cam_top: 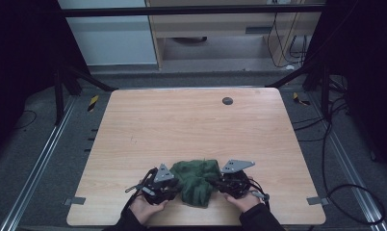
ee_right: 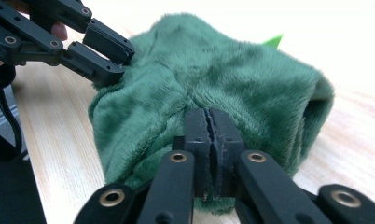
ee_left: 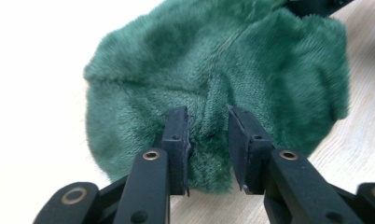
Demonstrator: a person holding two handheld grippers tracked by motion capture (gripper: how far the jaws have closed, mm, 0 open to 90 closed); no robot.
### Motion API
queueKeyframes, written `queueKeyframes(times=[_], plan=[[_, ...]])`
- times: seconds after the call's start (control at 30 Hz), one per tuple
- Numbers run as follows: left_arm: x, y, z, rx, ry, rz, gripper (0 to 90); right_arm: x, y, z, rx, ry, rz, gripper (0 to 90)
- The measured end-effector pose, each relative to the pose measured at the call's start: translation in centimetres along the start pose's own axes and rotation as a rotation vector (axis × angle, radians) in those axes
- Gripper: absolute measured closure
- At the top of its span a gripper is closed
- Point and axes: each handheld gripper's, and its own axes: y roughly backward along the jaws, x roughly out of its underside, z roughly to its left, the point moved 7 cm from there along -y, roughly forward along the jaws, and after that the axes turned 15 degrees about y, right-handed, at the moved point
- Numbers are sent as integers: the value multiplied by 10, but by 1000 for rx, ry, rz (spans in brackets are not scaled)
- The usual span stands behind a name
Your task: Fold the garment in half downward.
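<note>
One wooden counter (cam_top: 191, 125) is seen from above, and a crumpled green plush cloth (cam_top: 197, 179) is laid near its front edge, between two hands. At the cloth's left side, a fold is pinched between the partly parted jaws of the left gripper (ee_left: 208, 140). At its right side, the right gripper (ee_right: 209, 140) is clenched tight on the fabric.
</note>
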Motion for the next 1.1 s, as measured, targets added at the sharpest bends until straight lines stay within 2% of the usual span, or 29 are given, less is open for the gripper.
queueKeyframes(times=[0.17,0.23,0.33,0.37,0.4,0.43,0.53,0.57,0.63,0.73,0.77,0.8,0.83,0.97,1.0,1.03,1.07,1.1], plan=[[-7,13,6,-5,17,-46,625,-6,10,-4,25,3,-39,841],[-11,21,13,-20,31,-70,607,-8,18,-11,53,-5,-63,827],[-13,25,20,-35,44,-83,584,-8,24,-17,80,-14,-69,809],[-14,30,29,-52,58,-91,577,-5,28,-24,110,-23,-70,777],[-14,30,29,-52,58,-91,570,-5,28,-24,110,-23,-70,777],[-14,31,33,-61,65,-96,570,-4,31,-27,131,-23,-72,753],[-15,36,45,-95,74,-106,543,1,37,-37,176,-33,-65,707],[-14,39,53,-116,86,-109,522,5,41,-43,204,-43,-62,681],[-14,41,58,-124,94,-114,514,7,43,-46,215,-52,-60,671],[-13,46,73,-161,115,-122,476,15,50,-58,263,-77,-50,611],[-12,47,78,-175,123,-123,476,15,50,-58,263,-77,-50,611],[-11,50,87,-192,140,-128,455,20,54,-63,287,-90,-44,586],[-11,50,87,-192,140,-128,446,20,54,-63,287,-90,-44,586],[-6,57,107,-240,168,-134,421,29,60,-74,335,-111,-22,531],[-3,59,117,-261,187,-138,406,35,63,-79,351,-124,-12,514],[-3,59,117,-261,187,-138,400,35,63,-79,351,-124,-12,514],[0,60,124,-260,215,-142,392,41,65,-83,370,-133,4,501],[0,60,124,-260,215,-142,386,41,65,-83,370,-133,4,501]])
